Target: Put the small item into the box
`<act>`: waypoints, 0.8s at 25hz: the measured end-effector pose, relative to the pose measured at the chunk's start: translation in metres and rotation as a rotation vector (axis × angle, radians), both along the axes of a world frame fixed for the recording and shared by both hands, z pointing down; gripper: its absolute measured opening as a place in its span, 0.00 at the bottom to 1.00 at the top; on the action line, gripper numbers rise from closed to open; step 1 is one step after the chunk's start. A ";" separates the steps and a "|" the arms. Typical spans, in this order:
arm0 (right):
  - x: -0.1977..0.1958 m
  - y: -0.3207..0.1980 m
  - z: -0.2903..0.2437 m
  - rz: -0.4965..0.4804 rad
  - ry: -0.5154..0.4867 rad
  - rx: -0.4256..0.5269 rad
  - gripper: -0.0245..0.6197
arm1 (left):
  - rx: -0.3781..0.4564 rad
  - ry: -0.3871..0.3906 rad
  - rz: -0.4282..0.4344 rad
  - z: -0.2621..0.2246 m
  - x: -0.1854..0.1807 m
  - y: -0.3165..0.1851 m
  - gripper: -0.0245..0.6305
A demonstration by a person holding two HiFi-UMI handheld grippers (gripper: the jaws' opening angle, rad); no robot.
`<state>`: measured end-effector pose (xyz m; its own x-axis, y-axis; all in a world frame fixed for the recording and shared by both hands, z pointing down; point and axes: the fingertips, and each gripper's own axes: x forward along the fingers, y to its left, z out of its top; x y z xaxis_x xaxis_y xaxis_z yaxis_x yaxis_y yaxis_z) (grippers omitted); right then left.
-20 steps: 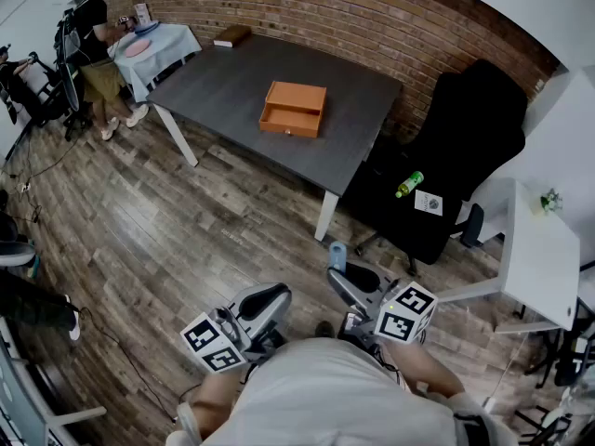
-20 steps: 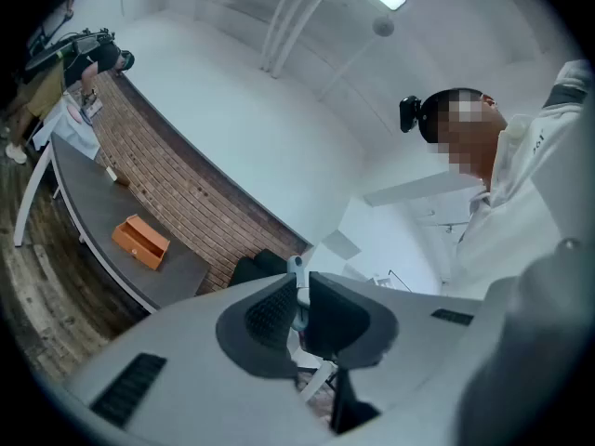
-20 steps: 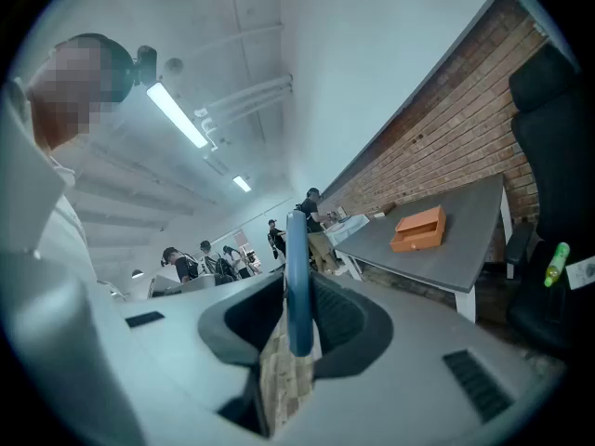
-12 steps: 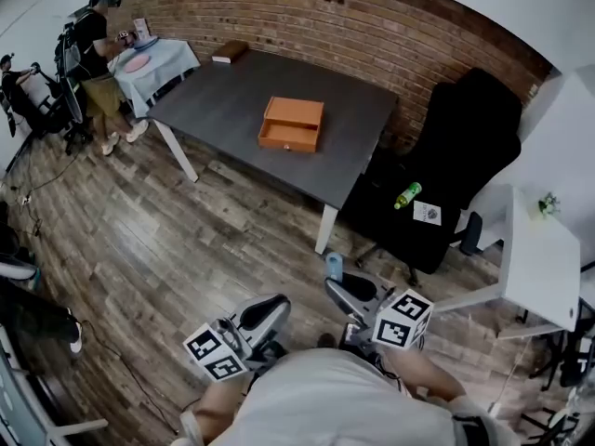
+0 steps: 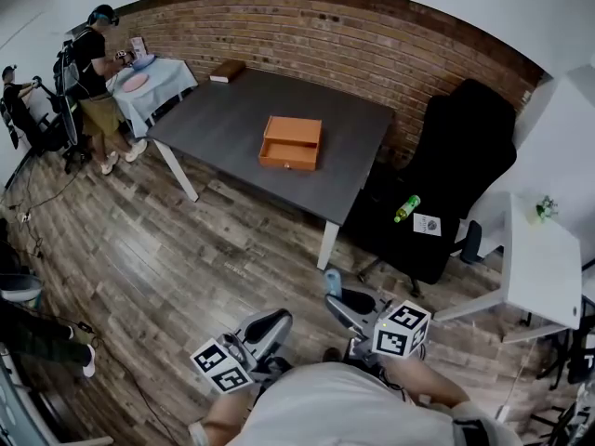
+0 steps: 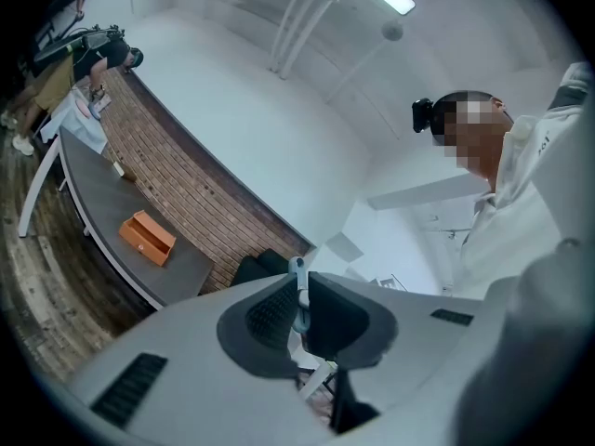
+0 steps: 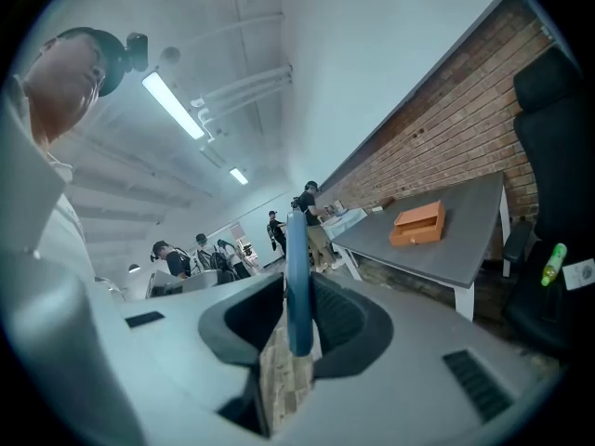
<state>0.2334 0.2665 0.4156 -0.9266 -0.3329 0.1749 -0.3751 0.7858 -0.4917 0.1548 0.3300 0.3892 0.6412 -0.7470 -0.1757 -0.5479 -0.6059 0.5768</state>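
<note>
You hold two grippers low at the bottom of the head view, both well apart from the desk [image 5: 232, 100].

The right gripper [image 5: 344, 297] pinches one small blue item [image 5: 334, 282]. In the right gripper view that blue item [image 7: 297, 286] stands upright between the two pads, which press on it from either side.

The left gripper [image 5: 270, 320] has its jaws nearly together. The left gripper view shows one thin pale strip [image 6: 297, 291] caught between them. You cannot tell what it is.

One orange box [image 5: 291, 142] sits about the middle of the desk, open top up, with nothing visible inside. One brown flat block [image 5: 228, 70] lies at the far left corner of the desk.

Beyond the desk's right edge there is one black chair [image 5: 465, 156]. One green bottle [image 5: 408, 209] lies on its seat, with one white card [image 5: 428, 225] just beside it.

Two people [image 5: 96, 49] stand at far left by one small cloth-covered table [image 5: 163, 68].
</note>
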 end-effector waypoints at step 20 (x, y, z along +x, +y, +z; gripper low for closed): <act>-0.077 0.008 0.010 0.099 0.027 -0.010 0.19 | -0.015 -0.001 0.049 0.011 -0.084 0.018 0.10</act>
